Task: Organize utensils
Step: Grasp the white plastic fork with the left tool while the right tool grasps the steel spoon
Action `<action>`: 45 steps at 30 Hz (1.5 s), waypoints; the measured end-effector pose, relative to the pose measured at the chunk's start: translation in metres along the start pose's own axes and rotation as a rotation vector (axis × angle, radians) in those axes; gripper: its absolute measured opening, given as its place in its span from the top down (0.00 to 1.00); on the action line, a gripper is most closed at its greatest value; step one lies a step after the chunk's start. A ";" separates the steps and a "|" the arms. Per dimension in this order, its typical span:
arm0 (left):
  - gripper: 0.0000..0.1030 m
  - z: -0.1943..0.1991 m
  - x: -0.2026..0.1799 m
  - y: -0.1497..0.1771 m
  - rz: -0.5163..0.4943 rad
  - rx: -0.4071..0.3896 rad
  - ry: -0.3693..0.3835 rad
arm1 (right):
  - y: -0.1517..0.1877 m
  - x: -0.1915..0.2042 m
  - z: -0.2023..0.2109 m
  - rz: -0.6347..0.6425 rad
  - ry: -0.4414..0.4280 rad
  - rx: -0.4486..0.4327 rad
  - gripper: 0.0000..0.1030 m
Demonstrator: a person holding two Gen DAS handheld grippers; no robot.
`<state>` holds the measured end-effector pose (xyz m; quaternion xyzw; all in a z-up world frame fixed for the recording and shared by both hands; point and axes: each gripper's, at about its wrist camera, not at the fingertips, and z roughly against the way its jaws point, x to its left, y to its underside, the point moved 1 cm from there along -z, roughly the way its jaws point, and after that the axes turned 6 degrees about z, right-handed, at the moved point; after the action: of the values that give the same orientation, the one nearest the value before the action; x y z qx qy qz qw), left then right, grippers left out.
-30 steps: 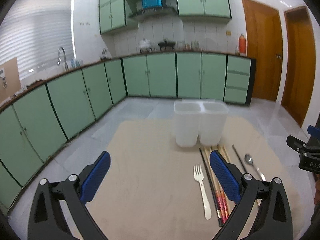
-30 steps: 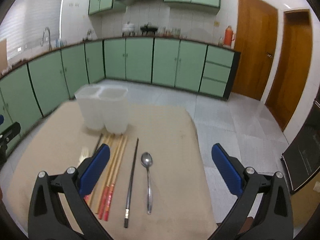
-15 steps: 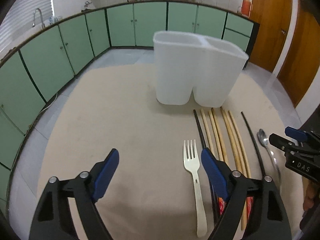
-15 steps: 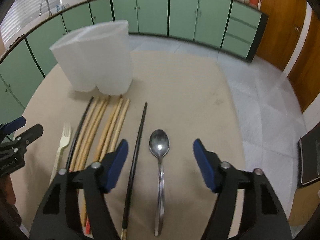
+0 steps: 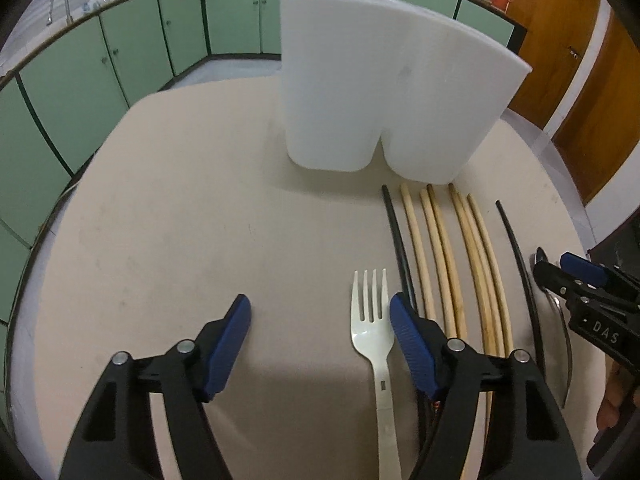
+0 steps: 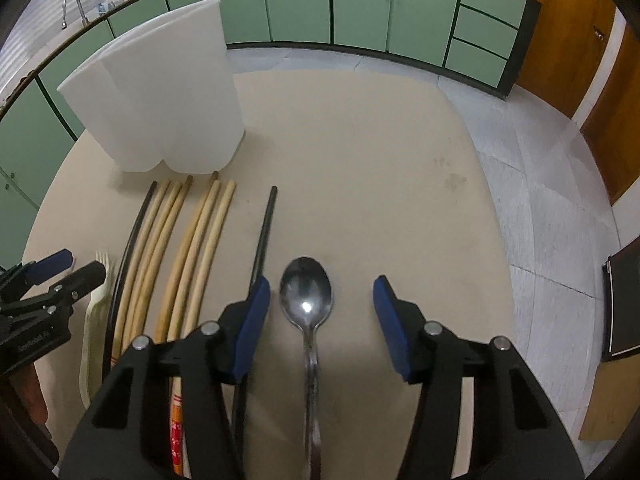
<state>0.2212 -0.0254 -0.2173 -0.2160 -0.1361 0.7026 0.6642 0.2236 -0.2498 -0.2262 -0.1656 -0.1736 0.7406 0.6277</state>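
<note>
A white two-compartment holder (image 5: 384, 100) stands at the back of the beige table; it also shows in the right wrist view (image 6: 160, 92). A white plastic fork (image 5: 374, 344) lies between the fingers of my open left gripper (image 5: 320, 312), close to the right finger. Several wooden chopsticks (image 5: 440, 248) and two black chopsticks (image 5: 398, 240) lie to its right. A metal spoon (image 6: 307, 300) lies between the fingers of my open right gripper (image 6: 320, 296). Wooden chopsticks (image 6: 188, 248) and a black chopstick (image 6: 264, 232) lie left of it.
The beige table (image 5: 180, 220) has a rounded edge with tiled floor beyond (image 6: 540, 168). Green cabinets (image 6: 360, 4) line the back wall and wooden doors (image 5: 592, 60) stand at the right. The other gripper shows at each view's side (image 5: 592, 300) (image 6: 44, 300).
Both grippers have moved down and forward, close over the table. The fork now lies between the left fingers and the spoon between the right fingers. The holder looks much nearer.
</note>
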 end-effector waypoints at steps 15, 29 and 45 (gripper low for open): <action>0.39 -0.009 -0.006 -0.011 0.003 0.011 0.013 | -0.004 0.003 -0.007 0.011 -0.002 0.011 0.53; 0.95 0.026 -0.006 -0.008 -0.016 -0.072 0.150 | 0.002 0.006 0.017 -0.014 -0.077 -0.042 0.73; 0.94 0.073 -0.003 0.006 -0.090 -0.223 0.190 | 0.020 0.003 0.087 0.008 -0.095 -0.232 0.74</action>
<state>0.1805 -0.0218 -0.1565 -0.3474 -0.1592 0.6291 0.6769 0.1659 -0.2545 -0.1584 -0.2026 -0.2867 0.7251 0.5924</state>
